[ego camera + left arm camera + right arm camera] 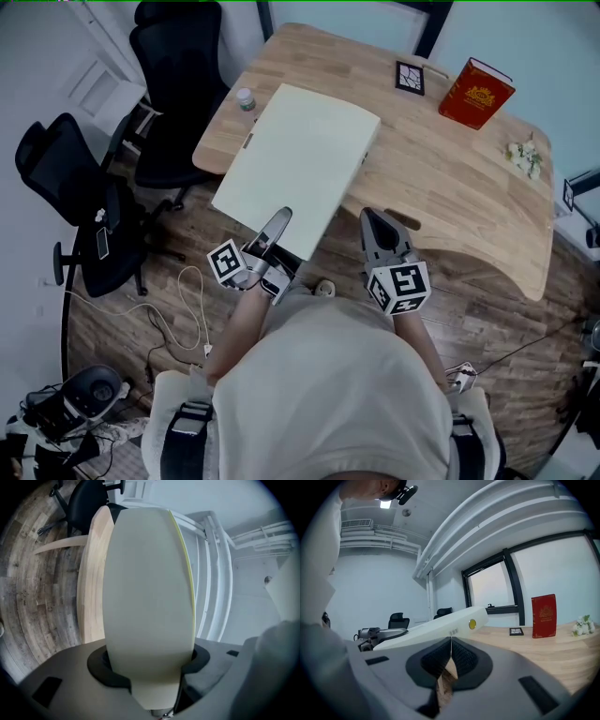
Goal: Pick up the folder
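The folder [300, 164] is a thick cream-white box file that lies slanted over the near left part of the wooden table [450, 187], its near end past the table's edge. My left gripper [277, 225] is shut on that near end. In the left gripper view the folder [147, 583] fills the space between the jaws of the left gripper [149, 660]. My right gripper [375, 225] hovers by the table's front edge, shut and empty, to the right of the folder. From the right gripper [451, 641] the folder [440, 625] looks tilted, near end raised.
A red book [475, 93] stands at the table's far side beside a small picture frame [410, 77]. White flowers [525, 157] lie at the right. A small bottle [245, 97] stands by the folder's far left corner. Black office chairs [178, 84] stand left of the table, cables on the floor.
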`<action>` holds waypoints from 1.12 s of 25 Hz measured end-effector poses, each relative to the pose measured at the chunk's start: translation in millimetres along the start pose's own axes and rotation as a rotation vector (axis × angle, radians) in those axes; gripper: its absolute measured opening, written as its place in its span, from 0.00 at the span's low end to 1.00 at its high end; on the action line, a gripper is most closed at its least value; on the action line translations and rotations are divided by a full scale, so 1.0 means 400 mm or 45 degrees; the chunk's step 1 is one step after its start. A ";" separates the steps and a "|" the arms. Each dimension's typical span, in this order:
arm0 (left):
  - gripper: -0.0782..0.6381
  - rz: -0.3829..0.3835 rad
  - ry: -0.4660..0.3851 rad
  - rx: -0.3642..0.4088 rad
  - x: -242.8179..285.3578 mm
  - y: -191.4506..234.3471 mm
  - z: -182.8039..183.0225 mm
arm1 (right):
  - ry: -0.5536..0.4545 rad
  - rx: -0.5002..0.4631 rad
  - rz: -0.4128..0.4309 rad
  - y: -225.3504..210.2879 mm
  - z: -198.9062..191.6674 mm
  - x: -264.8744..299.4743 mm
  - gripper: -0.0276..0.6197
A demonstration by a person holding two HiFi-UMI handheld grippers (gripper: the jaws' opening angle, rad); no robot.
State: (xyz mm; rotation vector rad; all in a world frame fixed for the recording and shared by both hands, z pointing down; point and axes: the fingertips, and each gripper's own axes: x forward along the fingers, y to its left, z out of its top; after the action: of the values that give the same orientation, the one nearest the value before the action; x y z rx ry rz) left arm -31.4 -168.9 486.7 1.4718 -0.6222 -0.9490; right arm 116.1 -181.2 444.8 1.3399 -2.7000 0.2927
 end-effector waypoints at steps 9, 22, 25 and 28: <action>0.50 -0.032 0.000 -0.011 -0.005 -0.035 -0.002 | 0.007 -0.004 0.001 -0.002 -0.009 -0.006 0.07; 0.50 -0.045 -0.003 -0.021 -0.018 -0.041 0.002 | 0.007 -0.019 0.011 0.003 -0.004 0.004 0.07; 0.50 -0.046 -0.004 -0.022 -0.015 -0.039 0.003 | 0.005 -0.019 0.013 0.002 -0.003 0.007 0.07; 0.50 -0.047 -0.003 -0.019 -0.012 -0.039 0.005 | 0.003 -0.013 -0.007 -0.006 -0.002 0.008 0.07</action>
State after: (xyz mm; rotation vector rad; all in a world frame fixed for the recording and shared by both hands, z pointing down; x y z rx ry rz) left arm -37.9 -163.7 472.4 1.4734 -0.5902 -0.9821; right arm 116.0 -184.8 446.5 1.3436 -2.6915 0.2791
